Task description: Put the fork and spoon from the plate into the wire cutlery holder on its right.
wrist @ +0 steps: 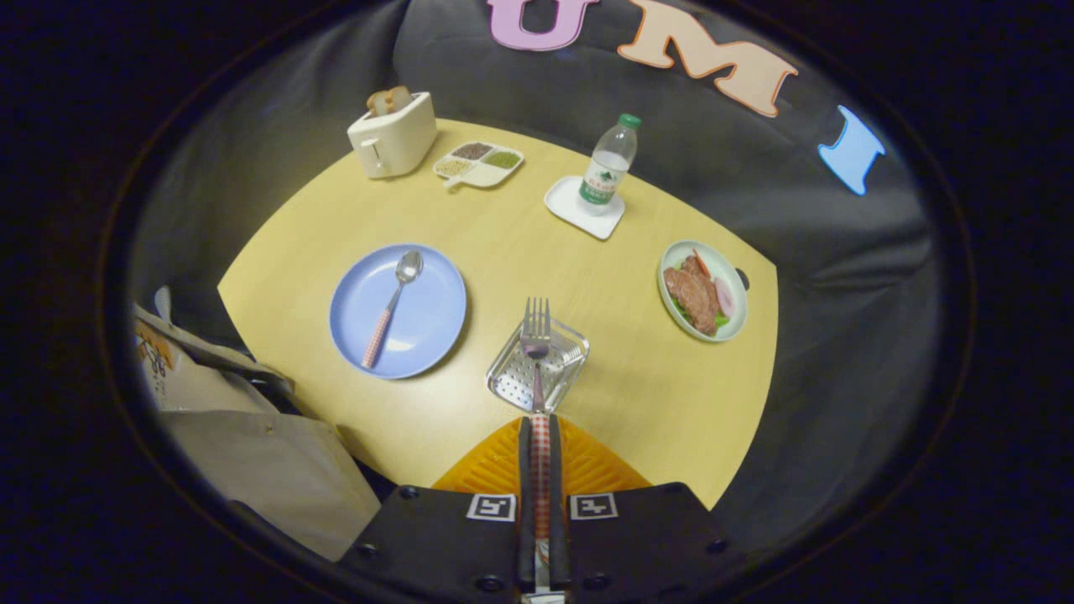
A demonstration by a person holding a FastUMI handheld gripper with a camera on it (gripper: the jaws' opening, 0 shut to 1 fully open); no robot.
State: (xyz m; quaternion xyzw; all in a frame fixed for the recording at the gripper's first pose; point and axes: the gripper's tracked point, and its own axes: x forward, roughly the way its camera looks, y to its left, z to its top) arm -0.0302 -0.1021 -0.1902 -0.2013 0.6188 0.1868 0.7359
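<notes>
Grip: our gripper [538, 436] fingers clamp the fork [536, 335] handle.
Aim: tines lie straight ahead, over the cutlery holder [560, 369].

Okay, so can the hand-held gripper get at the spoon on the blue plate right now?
Probably not yet: the hand-held gripper is shut on the fork over the cutlery holder. The spoon itself lies uncovered on the blue plate.

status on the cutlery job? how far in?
Done: nothing sits in the wire cutlery holder yet. In hand: the hand-held gripper is shut on the fork by its checked handle, with the tines out ahead over the holder, right of the blue plate. Left: drop the fork in, then fetch the spoon, which lies on the plate.
</notes>
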